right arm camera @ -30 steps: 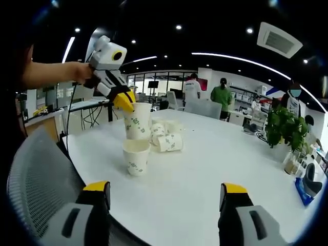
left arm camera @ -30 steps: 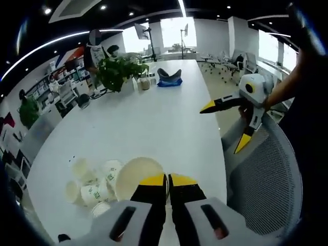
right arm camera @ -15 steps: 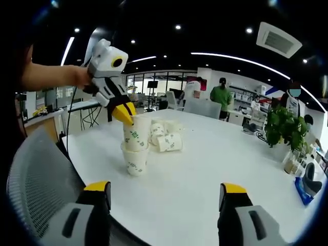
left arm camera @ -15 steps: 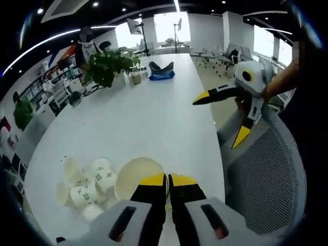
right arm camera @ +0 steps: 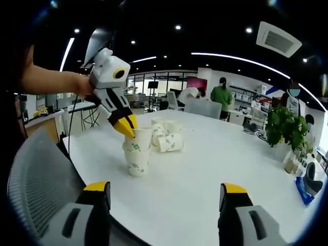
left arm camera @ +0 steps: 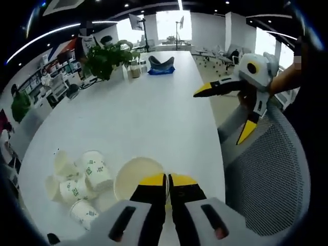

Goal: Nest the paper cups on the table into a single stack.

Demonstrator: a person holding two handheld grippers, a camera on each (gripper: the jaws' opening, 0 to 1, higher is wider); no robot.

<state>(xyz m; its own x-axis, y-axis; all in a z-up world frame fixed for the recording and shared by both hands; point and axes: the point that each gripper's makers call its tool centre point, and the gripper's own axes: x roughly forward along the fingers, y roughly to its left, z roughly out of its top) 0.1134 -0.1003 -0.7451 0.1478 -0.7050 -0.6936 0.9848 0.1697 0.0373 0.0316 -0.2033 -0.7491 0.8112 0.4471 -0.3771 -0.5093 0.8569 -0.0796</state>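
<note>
The left gripper, jaws clenched on the rim of a paper cup, seats it into a second cup near the bench edge. Push straight down, then release. Loose cups lie beside. The right gripper hangs released.
</note>
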